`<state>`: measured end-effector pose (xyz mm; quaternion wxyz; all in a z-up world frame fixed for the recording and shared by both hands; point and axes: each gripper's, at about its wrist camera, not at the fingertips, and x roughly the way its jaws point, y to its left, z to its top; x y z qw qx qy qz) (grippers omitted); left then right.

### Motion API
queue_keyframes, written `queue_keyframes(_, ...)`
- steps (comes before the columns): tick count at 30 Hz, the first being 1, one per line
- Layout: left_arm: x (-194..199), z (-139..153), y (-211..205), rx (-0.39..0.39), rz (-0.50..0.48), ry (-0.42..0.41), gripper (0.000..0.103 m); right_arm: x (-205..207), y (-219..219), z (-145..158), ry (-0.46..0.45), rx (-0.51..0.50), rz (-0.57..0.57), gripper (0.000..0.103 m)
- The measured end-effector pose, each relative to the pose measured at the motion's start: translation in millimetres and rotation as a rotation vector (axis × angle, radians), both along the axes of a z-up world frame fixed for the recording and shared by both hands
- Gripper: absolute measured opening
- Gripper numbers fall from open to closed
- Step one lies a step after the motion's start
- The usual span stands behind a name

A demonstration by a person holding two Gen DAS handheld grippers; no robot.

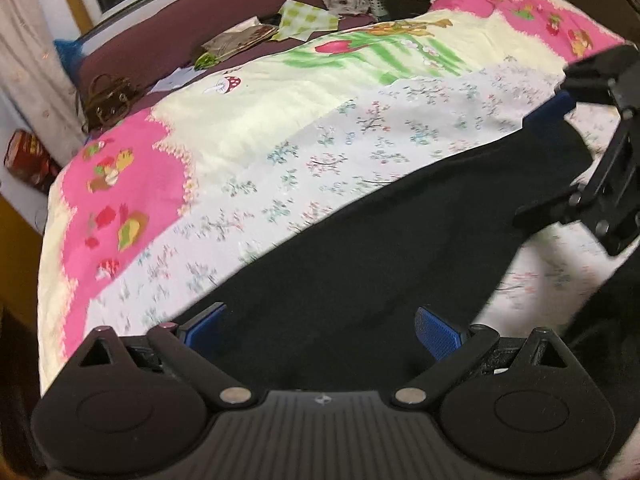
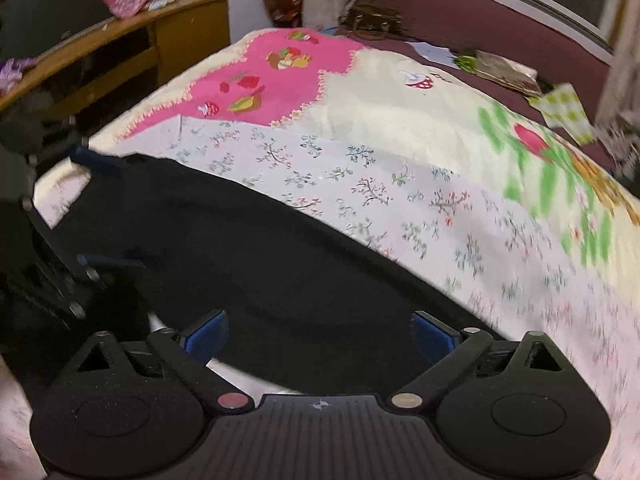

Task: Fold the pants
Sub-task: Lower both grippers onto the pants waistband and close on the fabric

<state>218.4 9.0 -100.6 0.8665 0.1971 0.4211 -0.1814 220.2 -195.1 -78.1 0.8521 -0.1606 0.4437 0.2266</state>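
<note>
Pants (image 1: 360, 248) spread dark and flat across a floral sheet (image 1: 360, 140) on the bed

Black fabric, plain and matte, lies as a long band over the white flowered cloth, with a pink and cream cartoon bedcover (image 1: 132, 184) beyond it. Left gripper (image 1: 320, 332) hangs over one end with its blue pads spread wide, cloth under the gap but not pinched. Right gripper (image 2: 320, 336) stands likewise spread above the other end, nothing clamped between its pads

open floral sheet (image 1: 360, 136) beyond pants (image 1: 360, 248)
</note>
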Motion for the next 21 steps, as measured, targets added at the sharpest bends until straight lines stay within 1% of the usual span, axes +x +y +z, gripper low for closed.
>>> queue_keyframes(4, 22.5, -14.1, -4.3, 0.025, -0.054, -0.013, 0.103, 28.6, -11.2, -18.9, 0.021, -0.041, 0.021, 0.082)
queue_keyframes(9, 53.4, -34.8, -30.3, 0.064, -0.179, -0.034, 0.103, 60.4, -38.6, -41.6, 0.040, -0.088, 0.009, 0.080)
queue_keyframes(11, 66.3, -42.2, -39.3, 0.079, -0.226, -0.032, 0.103, 70.9, -49.8, -48.8, 0.041, -0.118, 0.029, 0.077)
queue_keyframes(13, 78.7, -48.8, -41.6, 0.099, -0.251, -0.026, 0.103, 82.1, -58.6, -54.8, 0.049, -0.142, 0.054, 0.074)
queue_keyframes(15, 90.8, -53.3, -38.0, 0.110, -0.276, -0.005, 0.103, 92.3, -69.7, -64.3, 0.060, -0.155, 0.069, 0.072)
queue_keyframes(18, 108.2, -58.8, -33.8, 0.116, -0.309, 0.038, 0.102, 109.0, -80.1, -75.3, 0.086, -0.146, 0.082, 0.068)
queue_keyframes(21, 124.1, -64.8, -34.9, 0.092, -0.336, 0.097, 0.098, 125.3, -83.0, -86.2, 0.134, -0.119, 0.094, 0.064)
